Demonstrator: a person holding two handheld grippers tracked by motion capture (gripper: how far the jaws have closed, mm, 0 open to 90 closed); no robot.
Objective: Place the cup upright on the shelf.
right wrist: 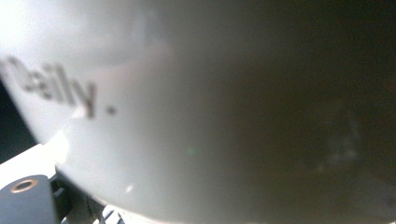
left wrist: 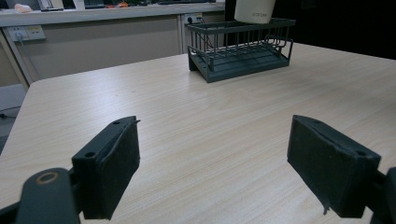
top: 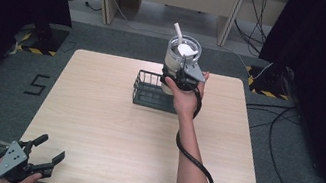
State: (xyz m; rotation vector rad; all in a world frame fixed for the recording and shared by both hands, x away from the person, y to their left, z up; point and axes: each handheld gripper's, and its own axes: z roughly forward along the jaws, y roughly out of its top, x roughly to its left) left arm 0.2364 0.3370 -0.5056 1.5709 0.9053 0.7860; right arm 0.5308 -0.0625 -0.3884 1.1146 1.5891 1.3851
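Table [top: 107,137]: pale wood-grain laminate with rounded corners, smooth and bare except for the rack towards the far edge.
Rack [top: 148,90]: a dark wire basket, rectangular and open-topped, thin bars round a slatted floor; it looks rigid and light.
Cup [top: 182,57]: a white tumbler with a clear lid and a white straw poking up at a slant, held upright in the air over the rack's right end, its base about level with the rim. Blurred lettering runs across its matt wall in the right gripper view.
Right gripper [top: 177,79]: clamped on the cup's lower body, jaws either side of it.
Left gripper [top: 46,149]: at the near left corner of the table, jaws wide apart with nothing between them, flat black foam-like pads [left wrist: 116,172] facing each other.
Step in hand: to my eye, the cup is being carried at the rack, either going in or coming out; I cannot tell which.
Next move: if it is going in, a straight, level descent inside the bars, keeping the straw clear, and letting go only once the base sits flat.
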